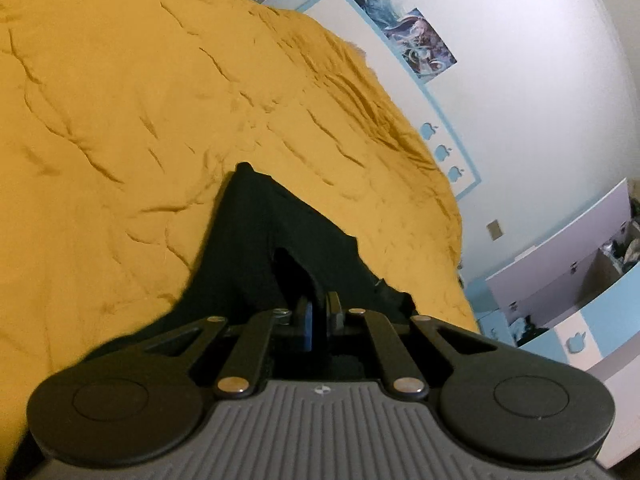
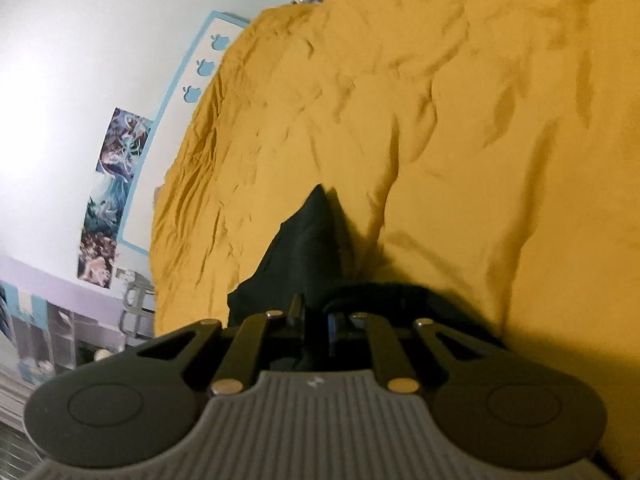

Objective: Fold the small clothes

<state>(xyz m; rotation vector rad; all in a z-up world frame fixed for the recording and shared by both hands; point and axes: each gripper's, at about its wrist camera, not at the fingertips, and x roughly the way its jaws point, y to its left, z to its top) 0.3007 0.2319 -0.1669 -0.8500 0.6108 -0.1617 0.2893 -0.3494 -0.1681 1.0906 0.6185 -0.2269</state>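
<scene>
two grippers each pinch the same dark garment (image 1: 256,240) lying on a yellow bedspread (image 1: 120,120). left gripper (image 1: 319,312) is clamped on cloth that spreads ahead of it; right gripper (image 2: 316,320) is clamped on a fold that rises to a point ahead.

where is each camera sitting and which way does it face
Left wrist: on the left gripper, looking along its jaws and down at a dark garment on the yellow bedspread; wall posters to its right.
Right wrist: on the right gripper, same downward look, posters to its left.
Shared: garment, bedspread, posters. No hand or sleeve shows.
</scene>
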